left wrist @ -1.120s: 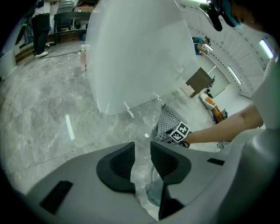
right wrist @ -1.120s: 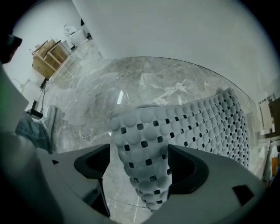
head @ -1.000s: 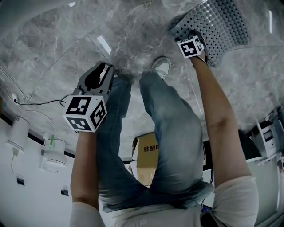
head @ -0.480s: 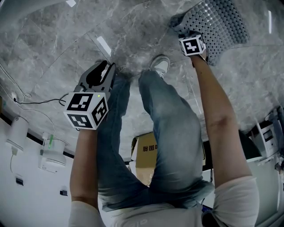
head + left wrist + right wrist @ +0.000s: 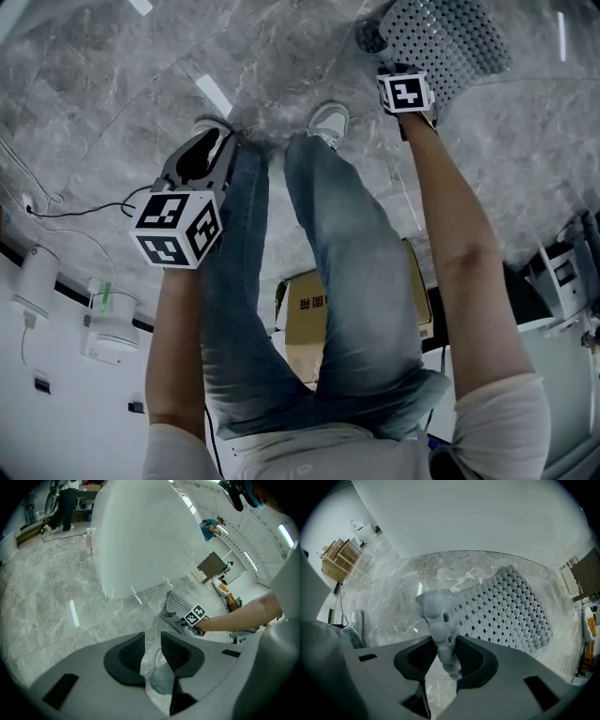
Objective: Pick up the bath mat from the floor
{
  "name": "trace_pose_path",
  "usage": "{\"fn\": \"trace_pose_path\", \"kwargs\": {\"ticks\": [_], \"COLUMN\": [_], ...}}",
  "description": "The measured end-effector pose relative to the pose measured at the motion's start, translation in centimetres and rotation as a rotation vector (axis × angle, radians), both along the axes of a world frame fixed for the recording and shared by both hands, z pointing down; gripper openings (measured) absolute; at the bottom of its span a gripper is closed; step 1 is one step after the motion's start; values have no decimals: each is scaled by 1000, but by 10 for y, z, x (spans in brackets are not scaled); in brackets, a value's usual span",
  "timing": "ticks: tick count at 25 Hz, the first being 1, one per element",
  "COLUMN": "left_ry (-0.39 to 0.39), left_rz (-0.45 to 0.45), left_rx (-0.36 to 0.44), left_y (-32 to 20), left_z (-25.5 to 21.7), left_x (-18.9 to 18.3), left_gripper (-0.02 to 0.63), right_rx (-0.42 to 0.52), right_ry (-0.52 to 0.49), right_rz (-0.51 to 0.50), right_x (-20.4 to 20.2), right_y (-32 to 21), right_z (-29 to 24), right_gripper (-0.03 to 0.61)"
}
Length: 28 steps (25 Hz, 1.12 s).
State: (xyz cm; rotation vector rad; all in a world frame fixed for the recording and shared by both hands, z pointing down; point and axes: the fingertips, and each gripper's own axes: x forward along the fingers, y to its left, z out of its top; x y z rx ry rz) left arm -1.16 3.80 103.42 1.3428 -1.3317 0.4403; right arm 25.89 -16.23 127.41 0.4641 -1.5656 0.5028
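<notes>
The grey perforated bath mat [image 5: 450, 37] lies on the marble floor at the top right of the head view, its near corner bunched and lifted. My right gripper [image 5: 392, 62] points straight down over that corner. In the right gripper view its jaws [image 5: 446, 653] have just been closing and now pinch the crumpled corner, while the rest of the mat [image 5: 511, 606] spreads out behind. My left gripper [image 5: 217, 150] hangs over bare floor beside the person's left leg. Its jaws [image 5: 152, 641] have just closed a little but stand open with nothing between them. The mat [image 5: 177, 605] shows far ahead of it.
The person's legs and white shoe [image 5: 330, 122] stand between the two grippers. A cardboard box [image 5: 314, 314] sits behind the legs. A black cable [image 5: 66, 214] runs over the floor at left by white fixtures [image 5: 37, 281]. A large white tub [image 5: 140, 536] rises beyond the mat.
The right gripper has closed on the mat's corner and risen, pulling that corner up off the floor. The left gripper has lifted slightly.
</notes>
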Motion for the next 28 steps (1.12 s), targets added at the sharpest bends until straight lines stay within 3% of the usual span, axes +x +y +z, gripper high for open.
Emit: {"fn": "trace_pose_path", "kwargs": {"ticks": [9,17,28], "left_ry": [12,35,10], "left_rz": [17,20,6], "left_rx": [8,37,60], "left_y": [10,11,21], "left_z": [-45,-88,-150], "left_x": [1,-5,-39], "left_gripper": [110,106,50], "right_rx": [-24,-36,-10], "right_ry": [-5,-30,-150], "right_rz": [12,45,132], "right_x": [8,-24,-83], "right_y": [30,55,66], "right_z": [-59,-112,-213], "right_gripper": [117,83,71]}}
